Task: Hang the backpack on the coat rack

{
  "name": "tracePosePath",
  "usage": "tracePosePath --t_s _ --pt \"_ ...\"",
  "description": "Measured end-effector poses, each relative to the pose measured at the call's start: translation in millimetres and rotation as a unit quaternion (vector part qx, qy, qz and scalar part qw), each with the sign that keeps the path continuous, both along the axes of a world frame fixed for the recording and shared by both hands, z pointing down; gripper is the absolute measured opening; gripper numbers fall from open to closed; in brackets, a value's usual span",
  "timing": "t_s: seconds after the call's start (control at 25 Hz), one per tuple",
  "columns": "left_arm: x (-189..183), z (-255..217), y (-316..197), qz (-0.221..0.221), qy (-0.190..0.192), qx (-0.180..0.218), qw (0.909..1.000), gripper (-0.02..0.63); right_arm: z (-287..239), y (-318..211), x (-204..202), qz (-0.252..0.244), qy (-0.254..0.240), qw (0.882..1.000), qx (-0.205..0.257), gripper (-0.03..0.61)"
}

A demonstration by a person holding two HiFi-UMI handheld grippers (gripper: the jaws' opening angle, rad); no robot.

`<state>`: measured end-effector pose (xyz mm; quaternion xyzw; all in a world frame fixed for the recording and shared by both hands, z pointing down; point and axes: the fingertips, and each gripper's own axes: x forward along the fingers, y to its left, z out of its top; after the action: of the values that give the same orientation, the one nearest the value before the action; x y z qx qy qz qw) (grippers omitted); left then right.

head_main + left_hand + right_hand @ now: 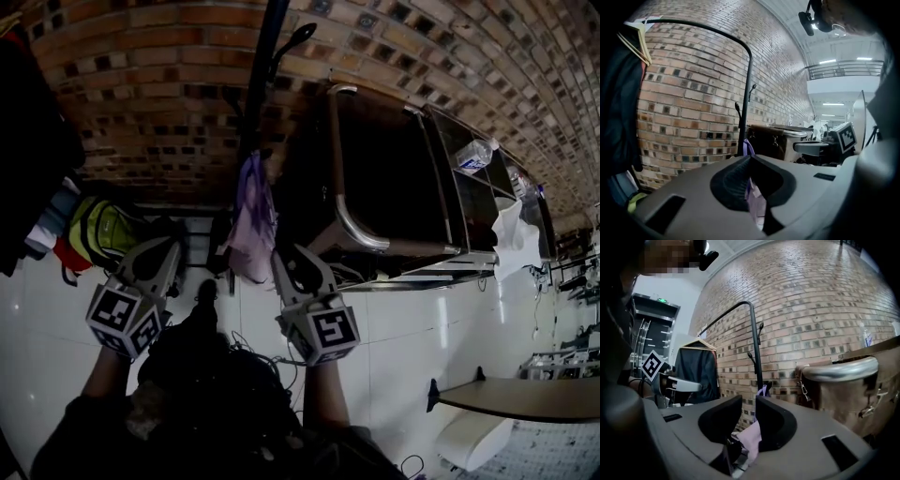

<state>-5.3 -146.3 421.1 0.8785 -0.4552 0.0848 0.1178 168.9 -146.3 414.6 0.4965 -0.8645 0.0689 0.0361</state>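
The purple backpack (pixel 251 225) hangs against the black coat rack pole (pixel 262 75), in front of the brick wall. Both grippers are held level, a short way back from it. My left gripper (pixel 172 246) sits to its left, my right gripper (pixel 284 257) just to its right, neither touching it. In the left gripper view the jaws (pixel 750 158) meet at their tips with nothing between them, and the backpack (pixel 747 146) shows beyond. In the right gripper view the jaws (pixel 748 401) stand apart around empty air, with the pole (pixel 756 348) and the backpack (pixel 750 437) seen through the gap.
A dark trunk with a metal rail (pixel 375 178) stands right of the rack, a water bottle (pixel 473 155) behind it. Dark clothes (pixel 28 141) and a yellow-green bag (pixel 103 230) hang at the left. A small table (pixel 525 398) stands on the white floor at lower right.
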Motion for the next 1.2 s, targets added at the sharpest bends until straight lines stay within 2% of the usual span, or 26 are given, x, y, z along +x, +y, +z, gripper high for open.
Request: tracePosePath --t_s 0.12,0.2,0.32,0.48,0.68,0.92,1.2 --pt "3.8 -5.8 33.1 -0.005 0.003 -0.004 1.0000 0.039 -4.7 25.6 6.2 -0.003 -0.008 1.000 0.008 0.064" --pt "3.0 -7.2 49.3 -0.009 0.000 -0.005 0.9999 0.040 -7.7 36.4 8.2 -0.002 -0.032 0.999 0.007 0.015" --pt "0.0 -6.5 65.8 -0.013 -0.006 -0.005 0.9999 0.039 -8.1 46.5 8.5 0.002 -0.076 0.997 -0.014 0.015" --pt "-0.4 -9.3 82.2 -0.007 -0.007 -0.006 0.9999 0.039 -8.1 56.3 9.4 0.018 -0.085 0.996 -0.017 0.012" --pt "-17.9 -9.7 98.1 0.000 -0.010 0.000 1.0000 0.039 -10.4 68.1 3.2 0.049 -0.123 0.991 -0.020 0.011" --pt "-48.5 -10.0 126.9 0.010 0.002 -0.009 0.9999 0.039 -12.9 94.4 -27.8 0.070 -0.110 0.991 -0.016 0.008" --pt "-96.9 -12.9 170.1 0.009 0.010 -0.001 0.9999 0.039 -26.4 144.0 -78.8 0.068 -0.110 0.991 0.018 0.008"
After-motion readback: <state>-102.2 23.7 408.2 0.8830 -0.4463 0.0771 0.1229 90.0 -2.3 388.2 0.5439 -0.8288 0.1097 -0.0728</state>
